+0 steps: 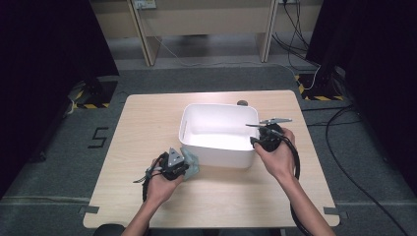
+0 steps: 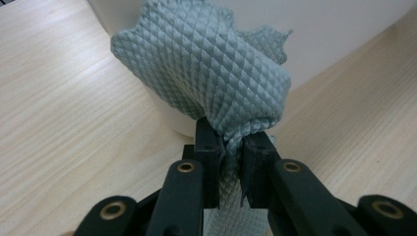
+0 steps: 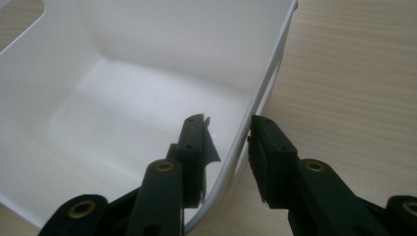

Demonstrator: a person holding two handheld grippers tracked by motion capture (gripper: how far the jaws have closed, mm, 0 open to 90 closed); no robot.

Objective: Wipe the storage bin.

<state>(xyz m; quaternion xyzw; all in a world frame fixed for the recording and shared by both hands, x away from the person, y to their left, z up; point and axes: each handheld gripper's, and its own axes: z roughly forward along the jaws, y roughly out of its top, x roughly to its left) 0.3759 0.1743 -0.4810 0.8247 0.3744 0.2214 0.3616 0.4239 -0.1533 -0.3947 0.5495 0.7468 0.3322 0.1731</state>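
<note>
**High view: cloth pinched at the tub's near corner, tub wall between the other jaws**

High view: a white tub (image 1: 219, 133) stands near the middle of the table (image 1: 147, 123). The left hand-held gripper (image 1: 183, 166) sits at the tub's near left corner with a grey-green cloth (image 1: 191, 161) at its tip, just beside the tub wall. The right hand-held gripper (image 1: 259, 140) is at the tub's right wall, near the front corner.

Left gripper view: the left hand-held gripper (image 2: 230, 147) is clamped on the cloth (image 2: 206, 69), its jaws nearly together with a bunched fold squeezed between them. The cloth bulges above the jaws against the tub (image 2: 334, 34).

Right gripper view: the right hand-held gripper (image 3: 228, 137) straddles the tub (image 3: 147, 73) wall, one jaw inside, one outside. The jaws stand partly apart; a gap shows on each side of the rim.
</note>
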